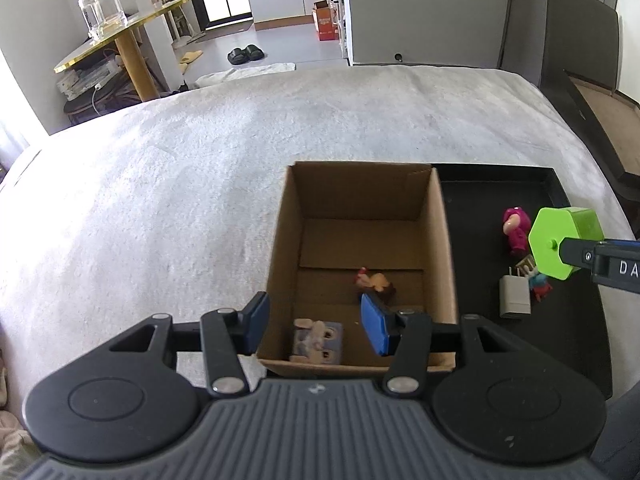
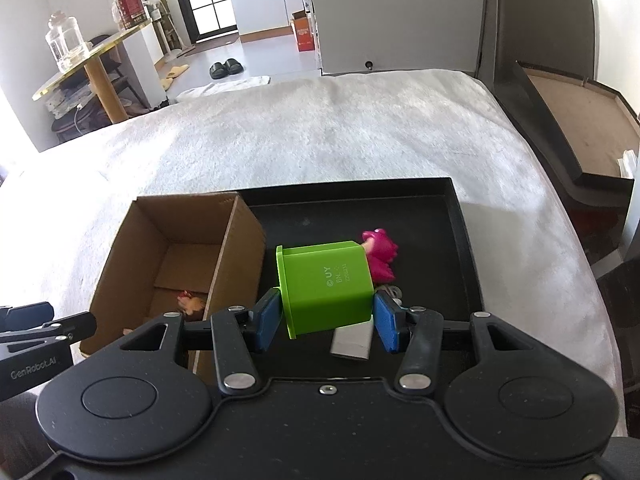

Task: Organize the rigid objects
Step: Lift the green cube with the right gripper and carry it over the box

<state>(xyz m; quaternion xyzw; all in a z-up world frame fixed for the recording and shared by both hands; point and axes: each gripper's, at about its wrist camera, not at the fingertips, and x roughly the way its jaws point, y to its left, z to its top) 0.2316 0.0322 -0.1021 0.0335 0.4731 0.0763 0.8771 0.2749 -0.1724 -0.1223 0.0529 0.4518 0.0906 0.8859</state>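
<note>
My right gripper (image 2: 327, 324) is shut on a green hexagonal block (image 2: 326, 284) and holds it above the black tray (image 2: 460, 240). The left wrist view shows the block's hexagonal flange (image 1: 566, 240). On the tray lie a pink figure (image 2: 380, 254), a white charger plug (image 2: 352, 344) and a small red and blue toy (image 1: 540, 286). My left gripper (image 1: 316, 326) is open over the near left corner of the cardboard box (image 1: 360, 184), one pad outside the wall and one inside. The box holds a small rooster figure (image 1: 374, 282) and a bunny-faced block (image 1: 318, 340).
Box and tray sit side by side on a bed with a pale fleecy blanket (image 1: 180, 200). A dark bed frame (image 2: 560, 120) runs along the right. Beyond the bed, a gold-edged round table (image 1: 120, 40) carries a glass jar.
</note>
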